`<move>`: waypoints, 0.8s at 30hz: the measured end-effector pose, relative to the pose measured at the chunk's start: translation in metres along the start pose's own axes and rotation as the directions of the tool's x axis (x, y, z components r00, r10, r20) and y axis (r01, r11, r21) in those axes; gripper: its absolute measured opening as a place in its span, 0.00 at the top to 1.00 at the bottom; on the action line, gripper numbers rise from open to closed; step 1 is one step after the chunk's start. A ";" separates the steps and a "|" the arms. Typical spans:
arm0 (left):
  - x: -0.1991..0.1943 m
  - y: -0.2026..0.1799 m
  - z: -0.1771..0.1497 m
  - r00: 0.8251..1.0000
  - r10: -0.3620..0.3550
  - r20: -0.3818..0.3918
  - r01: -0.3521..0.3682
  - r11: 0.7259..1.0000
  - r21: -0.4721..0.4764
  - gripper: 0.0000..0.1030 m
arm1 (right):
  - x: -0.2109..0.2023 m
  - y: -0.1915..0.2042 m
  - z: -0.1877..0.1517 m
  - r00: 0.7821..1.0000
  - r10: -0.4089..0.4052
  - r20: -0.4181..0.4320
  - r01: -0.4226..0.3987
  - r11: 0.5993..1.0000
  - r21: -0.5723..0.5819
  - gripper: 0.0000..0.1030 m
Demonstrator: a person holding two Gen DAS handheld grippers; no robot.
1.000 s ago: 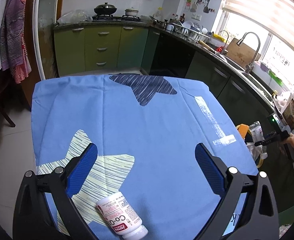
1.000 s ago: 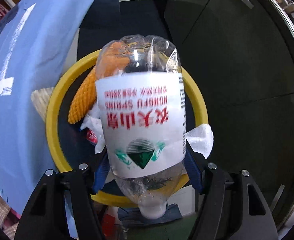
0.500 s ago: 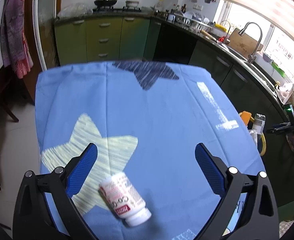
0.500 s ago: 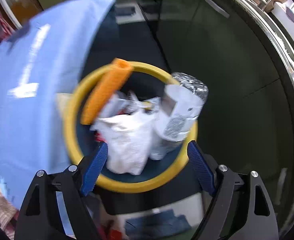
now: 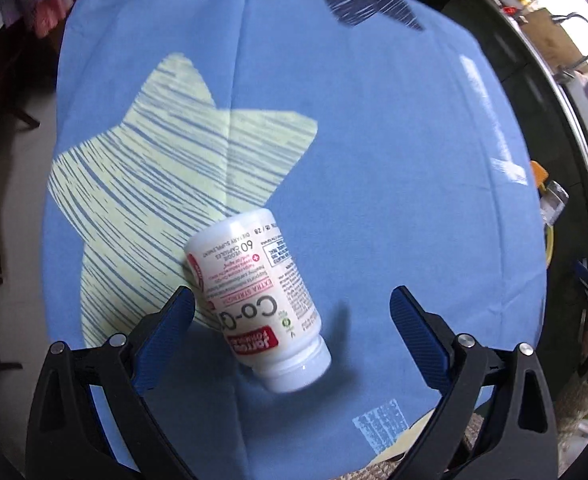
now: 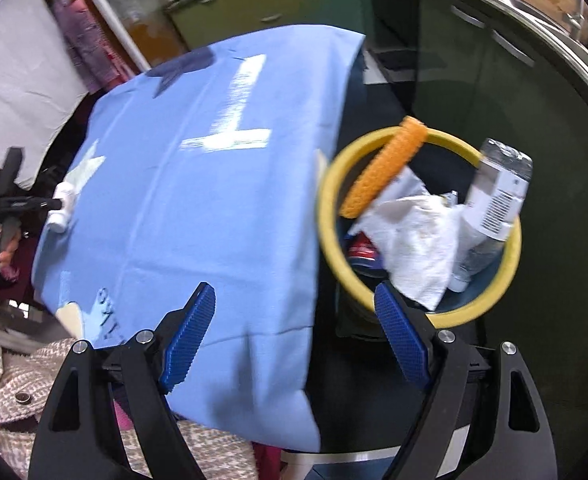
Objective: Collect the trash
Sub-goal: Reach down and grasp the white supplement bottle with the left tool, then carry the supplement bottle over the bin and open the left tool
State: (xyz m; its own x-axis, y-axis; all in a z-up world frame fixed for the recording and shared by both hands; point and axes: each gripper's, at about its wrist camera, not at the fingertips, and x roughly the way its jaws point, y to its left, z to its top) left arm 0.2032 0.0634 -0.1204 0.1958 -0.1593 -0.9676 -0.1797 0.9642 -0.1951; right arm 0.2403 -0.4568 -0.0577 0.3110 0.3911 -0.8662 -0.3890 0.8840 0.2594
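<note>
Since half a second ago my left hand-held gripper [image 5: 292, 310] has come down over the white supplement bottle [image 5: 256, 296], which now fills the space between its fingers, and my right hand-held gripper [image 6: 294, 330] has swung away from the bin toward the desk.

On the left, the blue pads are spread wide. The bottle lies on its side between them on the blue cloth [image 5: 373, 168] covering the desk, cap end toward the camera, nearer the left pad, though I cannot tell whether it touches. Its far end rests on the edge of a pale yellow star print [image 5: 166, 152].

On the right, the fingers are spread and hold nothing. Just past the right pad stands the yellow-rimmed trash bin [image 6: 327, 216], close beside the desk's edge. Inside it I see crumpled white paper [image 6: 409, 236], a clear plastic water bottle [image 6: 493, 204] leaning on the far rim, and an orange foam net sleeve [image 6: 385, 164] propped across the near rim. Farther off, across the desk, the other gripper reaches the small white bottle.
</note>
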 end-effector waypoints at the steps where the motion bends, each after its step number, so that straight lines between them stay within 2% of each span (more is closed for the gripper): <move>1: 0.004 -0.001 0.001 1.000 0.003 -0.012 -0.003 1.000 -0.002 0.11 | -0.002 0.005 -0.002 1.000 0.007 0.004 -0.007 1.000 -0.009 0.21; 3: 0.010 -0.001 0.001 1.000 0.003 -0.031 -0.003 1.000 -0.018 0.22 | -0.003 0.011 -0.006 1.000 0.011 0.008 -0.010 1.000 -0.024 0.21; 8: 0.008 -0.003 0.002 0.999 0.039 -0.011 -0.039 0.999 -0.009 0.50 | -0.003 0.022 -0.018 1.000 0.022 0.010 -0.022 0.999 -0.043 0.21; 9: 0.007 -0.003 0.002 0.999 0.043 -0.006 -0.043 0.999 0.000 0.52 | -0.004 0.023 -0.021 1.000 0.024 0.011 -0.023 0.999 -0.044 0.21; 14: 0.004 -0.006 -0.002 0.998 0.060 0.000 -0.060 0.996 0.059 0.55 | -0.005 0.026 -0.036 0.999 0.050 0.021 -0.049 0.998 -0.034 0.21; 17: -0.003 -0.021 -0.005 0.997 0.072 0.023 -0.074 0.990 0.121 0.55 | -0.006 0.024 -0.044 0.998 0.055 0.027 -0.055 0.998 -0.014 0.21; 21: -0.021 -0.064 -0.008 0.996 0.056 0.075 -0.072 0.968 0.239 0.55 | -0.017 0.016 -0.054 0.996 0.055 0.067 -0.057 0.998 0.027 0.21; 24: -0.038 -0.127 -0.007 0.995 -0.012 0.103 -0.028 0.925 0.379 0.55 | -0.031 0.005 -0.066 0.993 0.044 0.114 -0.052 0.996 0.071 0.21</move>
State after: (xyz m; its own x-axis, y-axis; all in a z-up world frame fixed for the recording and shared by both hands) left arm 0.2119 -0.0541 -0.0603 0.2958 -0.1484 -0.9437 0.1933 0.9767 -0.0930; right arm 0.1708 -0.4814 -0.0576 0.3906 0.4558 -0.7998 -0.3419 0.8785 0.3337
